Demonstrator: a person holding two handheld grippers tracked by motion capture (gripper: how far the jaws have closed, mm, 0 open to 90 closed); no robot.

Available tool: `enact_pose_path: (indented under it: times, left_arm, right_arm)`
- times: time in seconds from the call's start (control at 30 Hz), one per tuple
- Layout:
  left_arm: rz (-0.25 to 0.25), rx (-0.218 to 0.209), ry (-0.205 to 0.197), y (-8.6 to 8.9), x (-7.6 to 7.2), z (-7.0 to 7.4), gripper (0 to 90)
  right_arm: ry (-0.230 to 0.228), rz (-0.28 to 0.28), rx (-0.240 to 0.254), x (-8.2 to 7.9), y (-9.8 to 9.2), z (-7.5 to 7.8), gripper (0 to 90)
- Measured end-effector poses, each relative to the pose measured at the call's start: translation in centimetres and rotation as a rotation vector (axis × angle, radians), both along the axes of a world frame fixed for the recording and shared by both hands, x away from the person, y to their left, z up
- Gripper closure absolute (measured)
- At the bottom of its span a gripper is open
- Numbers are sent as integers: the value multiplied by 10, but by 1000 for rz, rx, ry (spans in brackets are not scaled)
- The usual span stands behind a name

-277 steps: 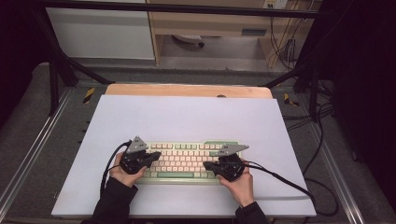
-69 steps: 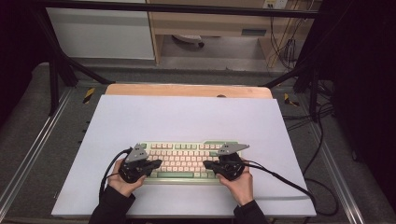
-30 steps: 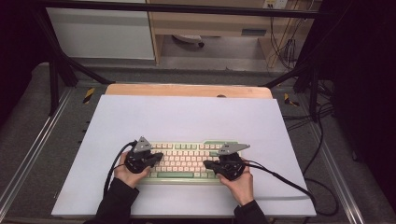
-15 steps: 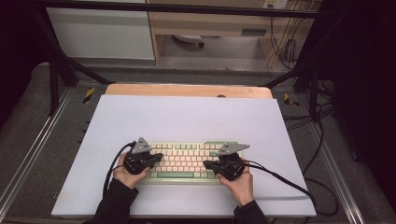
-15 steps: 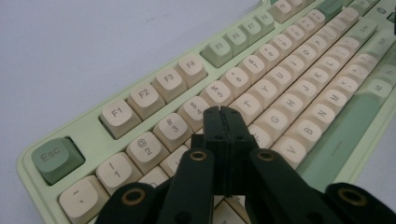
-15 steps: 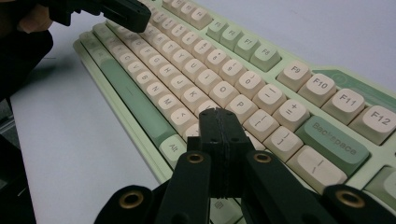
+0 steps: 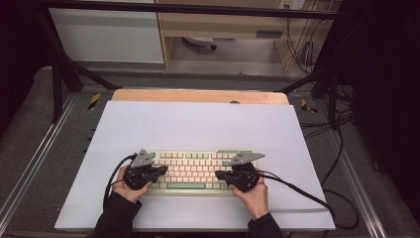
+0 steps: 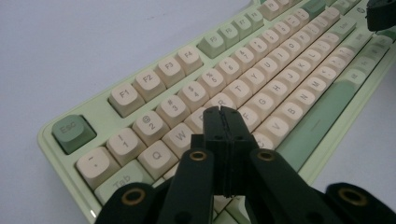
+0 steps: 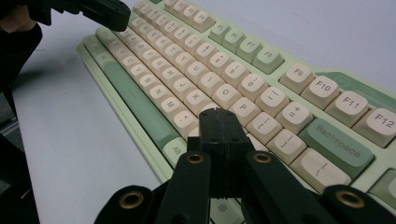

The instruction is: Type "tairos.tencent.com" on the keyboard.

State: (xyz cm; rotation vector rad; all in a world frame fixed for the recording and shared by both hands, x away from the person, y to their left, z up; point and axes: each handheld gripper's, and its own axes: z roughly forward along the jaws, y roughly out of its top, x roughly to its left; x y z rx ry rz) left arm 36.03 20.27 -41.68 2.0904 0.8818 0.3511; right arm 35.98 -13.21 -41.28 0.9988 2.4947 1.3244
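In the high view, the pale green rectangular keyboard with cream keycaps [image 7: 198, 171] lies at about six o'clock on the light lavender table mat [image 7: 198, 124], near the person's edge. Compared with a couple of seconds ago, the left gripper [image 7: 157, 171] sits slightly further in over the keyboard's left end, having drawn back toward the left edge and then returned; over the last second it has hardly shifted. The right gripper [image 7: 222, 174] stays where it was, at the keyboard's right end. I judge this to be typing with the closed tips: the left one has repositioned for a key, so the work is mid-course.

In the left gripper view, the two black jaws of the left gripper [image 8: 223, 116] are pressed together with nothing between them. The joined tip hangs over the upper letter rows, around the E and R keys; whether it touches a keycap I cannot tell. The dark green Esc key [image 8: 72, 133] lies at nine o'clock from the tip.

In the right gripper view, the right gripper [image 9: 218, 115] is likewise pressed together and empty, its tip over the keys just below P. The green Backspace key [image 9: 337, 144] lies at three o'clock, and the left gripper [image 9: 105, 11] shows at eleven o'clock.
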Motion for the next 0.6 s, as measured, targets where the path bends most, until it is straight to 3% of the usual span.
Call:
enact_pose_path:
  times: [0.6]
  left_arm:
    - [8,-4,2,12,-8,-3,898]
  right_arm:
    - [0,24,2,-1,11,3,900]
